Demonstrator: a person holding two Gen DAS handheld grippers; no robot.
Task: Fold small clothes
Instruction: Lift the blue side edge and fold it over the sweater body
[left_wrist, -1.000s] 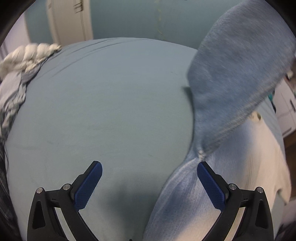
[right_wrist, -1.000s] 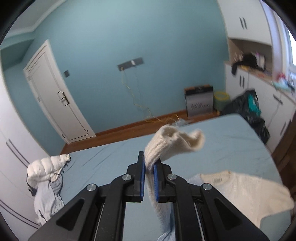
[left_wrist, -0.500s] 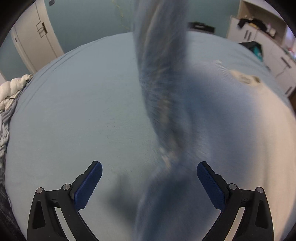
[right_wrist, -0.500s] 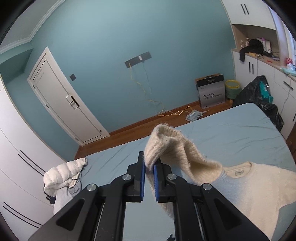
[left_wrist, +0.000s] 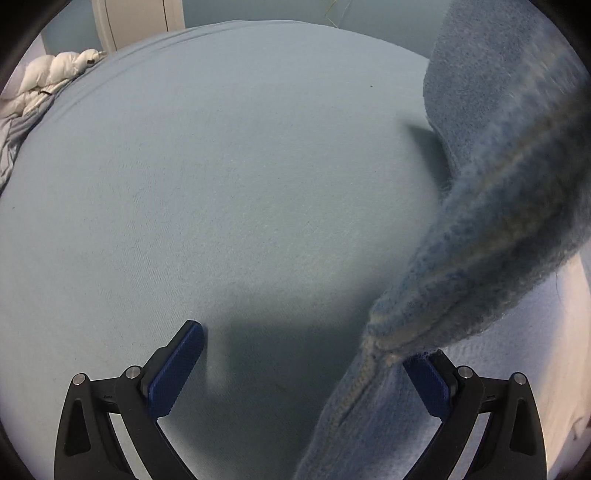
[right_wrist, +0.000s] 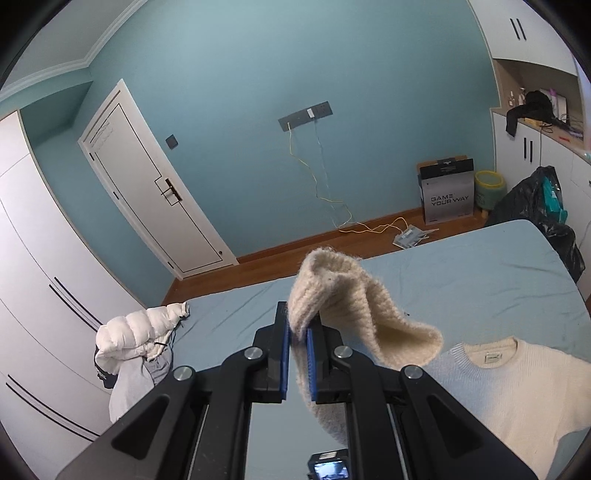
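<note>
On blue bed sheet (right_wrist: 461, 273): one cream sweater (right_wrist: 517, 387), body flat, neck label showing. One sleeve (right_wrist: 343, 295) lifted clear of sheet, clamped between closed pads of right gripper (right_wrist: 297, 343), cuff end drooping forward past jaws. Left gripper (left_wrist: 306, 365) jaws spread wide, nothing pinched, low over sheet; raised sleeve (left_wrist: 480, 221) crosses its view, seam brushing past right pad (left_wrist: 424, 384), whether touching cannot tell. One white puffer jacket (right_wrist: 136, 332) heaped at far bed corner. One door (right_wrist: 155, 192), one black box (right_wrist: 447, 195) by wall.
</note>
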